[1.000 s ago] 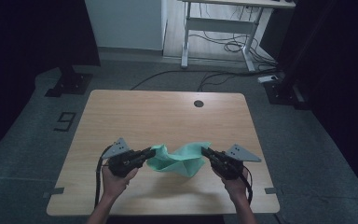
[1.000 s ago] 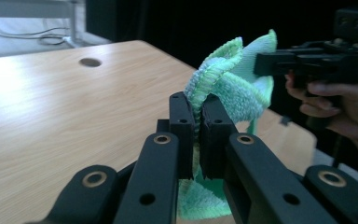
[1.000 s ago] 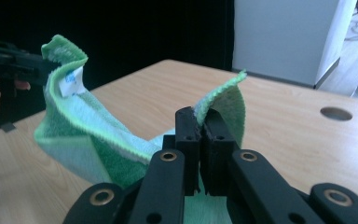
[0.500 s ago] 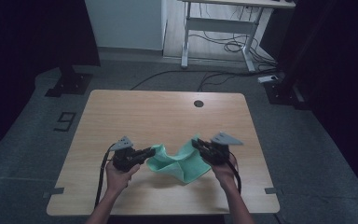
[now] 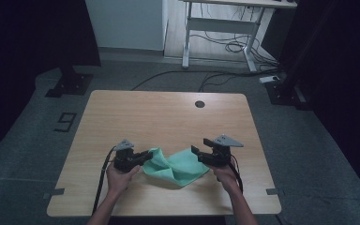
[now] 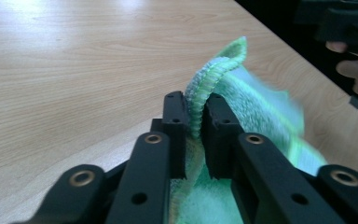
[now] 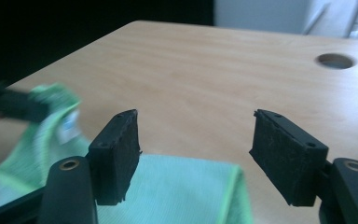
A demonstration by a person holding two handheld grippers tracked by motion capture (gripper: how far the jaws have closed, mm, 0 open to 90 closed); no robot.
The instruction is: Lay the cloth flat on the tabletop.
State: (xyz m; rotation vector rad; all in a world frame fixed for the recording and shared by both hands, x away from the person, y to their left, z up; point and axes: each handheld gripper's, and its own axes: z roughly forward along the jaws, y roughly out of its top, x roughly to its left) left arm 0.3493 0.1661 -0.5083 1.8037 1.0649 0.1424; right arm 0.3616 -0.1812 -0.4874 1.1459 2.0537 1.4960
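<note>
We are working in a dim room over a pale wooden table (image 5: 136, 112) with a round cable hole (image 5: 199, 104) near its far edge; a white desk frame (image 5: 215, 28) and loose cables stand on the grey floor beyond. The green microfibre cloth with a stitched hem (image 5: 176, 165) lies on the near half of the table between our two hands, partly folded over itself, its left end lifted.

Our left gripper (image 5: 146, 155) has its black jaws nearly closed with the cloth's hemmed edge (image 6: 204, 86) pinched between the pads; they have just been easing apart a little, yet in the left gripper view the hem sits clamped between them. Our right gripper (image 5: 196, 153) has its jaws standing wide; they have just been opening, and nothing is between them. The cloth's right corner (image 7: 186, 186) lies flat on the table under them, free.

The risks, as we judge them: if the left jaws loosen further before the lifted edge is laid where we want it, the hem may slip and the fold fall crooked. With the right side released, any pull by the left hand would drag the whole cloth across the smooth wood and undo the fold. The right jaws, low over the fabric, could also snag the corner as they draw away.
</note>
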